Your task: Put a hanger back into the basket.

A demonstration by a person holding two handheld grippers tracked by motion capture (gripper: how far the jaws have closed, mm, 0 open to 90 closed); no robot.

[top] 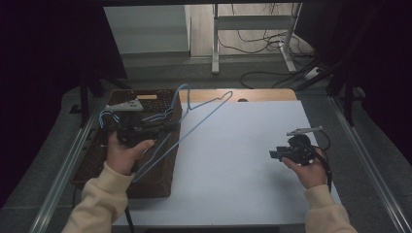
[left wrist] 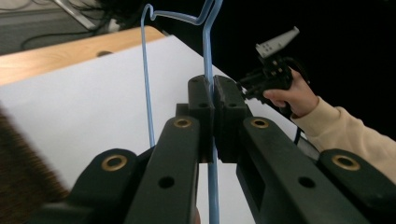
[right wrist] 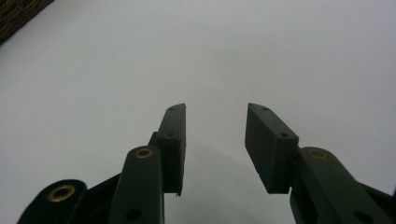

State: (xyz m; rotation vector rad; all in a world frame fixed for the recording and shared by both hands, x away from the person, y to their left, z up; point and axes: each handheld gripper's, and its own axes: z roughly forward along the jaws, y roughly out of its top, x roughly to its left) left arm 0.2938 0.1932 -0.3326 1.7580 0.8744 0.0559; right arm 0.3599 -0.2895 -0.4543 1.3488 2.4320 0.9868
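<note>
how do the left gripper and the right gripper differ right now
The left gripper is shut on a blue wire hanger; the right gripper is open and holds nothing. The left gripper is over the wicker basket; the right is over the white table. Both have black jaws.

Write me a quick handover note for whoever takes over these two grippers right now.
Left tongs: shut on the blue wire hanger, held up tilted over the wicker basket and the table's left side.
Right tongs: open, holding nothing, above the white table surface.
Done: hanger gripped and lifted.
Left: probably bring the hanger over the white surface and set it down; the right tongs are free to help steady it.
</note>
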